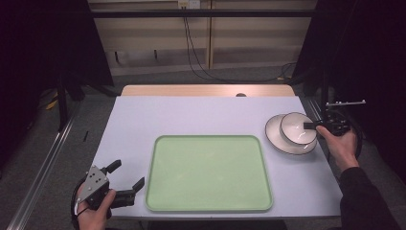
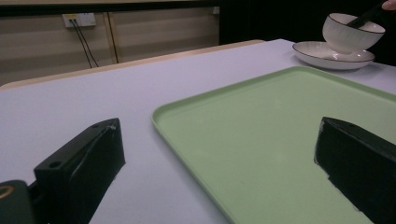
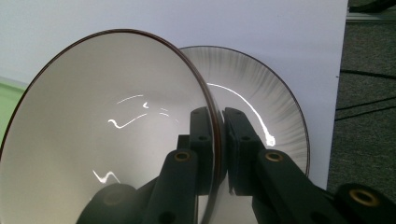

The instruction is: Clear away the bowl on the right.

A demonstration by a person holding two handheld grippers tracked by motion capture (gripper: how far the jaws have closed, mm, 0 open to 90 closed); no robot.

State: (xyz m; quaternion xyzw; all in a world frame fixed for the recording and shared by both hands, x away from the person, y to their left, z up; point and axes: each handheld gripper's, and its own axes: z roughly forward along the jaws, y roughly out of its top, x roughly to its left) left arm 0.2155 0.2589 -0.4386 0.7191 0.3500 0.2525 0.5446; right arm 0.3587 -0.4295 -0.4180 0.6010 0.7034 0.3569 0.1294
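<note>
bowl (image 3: 107, 140): lower part cut off by bottom edge | plate (image 3: 261, 93): left part hidden behind bowl | tray (image 2: 280, 135): right corner cut off

Dim room, bright tabletop; glare streaks, perhaps slightly soft focus.

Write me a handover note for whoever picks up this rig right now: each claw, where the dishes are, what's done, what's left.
Right claw: shut on the rim of the bowl, one jaw inside, one outside.
Left claw: open, holding nothing, at the near left corner of the green tray.
The bowl sits tilted over the plate at the table's right edge.
Done: bowl gripped.
Left, probably: move the bowl, then the plate, to the tray, which holds nothing yet.
</note>
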